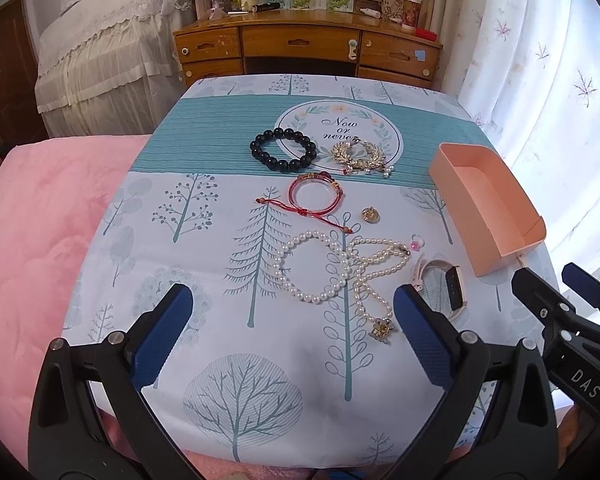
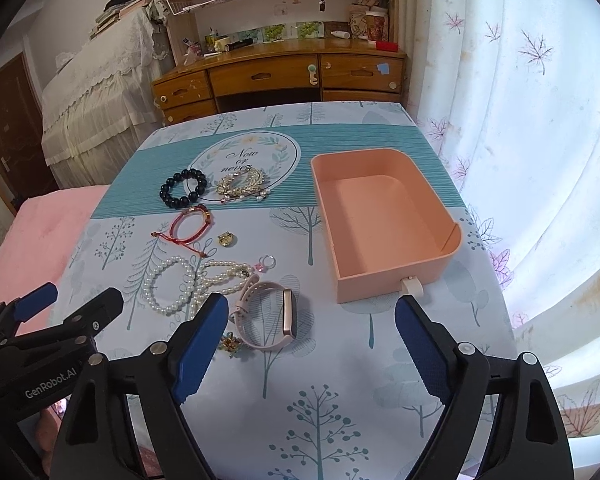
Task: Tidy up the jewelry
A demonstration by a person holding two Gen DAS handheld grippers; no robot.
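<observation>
Jewelry lies on a tree-print cloth: a black bead bracelet (image 1: 283,149) (image 2: 183,189), a gold leaf piece with pearls (image 1: 359,156) (image 2: 241,187), a red cord bracelet (image 1: 315,197) (image 2: 190,225), a small gold charm (image 1: 369,214) (image 2: 226,239), a pink ring (image 1: 417,243) (image 2: 266,263), a pearl bracelet (image 1: 313,268) (image 2: 171,289), a pearl necklace (image 1: 374,280) (image 2: 220,276) and a pink-strap watch (image 1: 446,284) (image 2: 270,316). An empty pink box (image 1: 485,204) (image 2: 380,224) stands to the right. My left gripper (image 1: 292,312) (image 2: 70,304) is open and empty before the pearls. My right gripper (image 2: 308,320) (image 1: 556,284) is open and empty, near the watch and box.
A pink blanket (image 1: 40,260) lies left of the cloth. A wooden desk (image 1: 308,46) with drawers and small items stands behind the table. A lace-covered piece of furniture (image 1: 100,52) is at the back left. White curtains (image 2: 520,140) hang on the right.
</observation>
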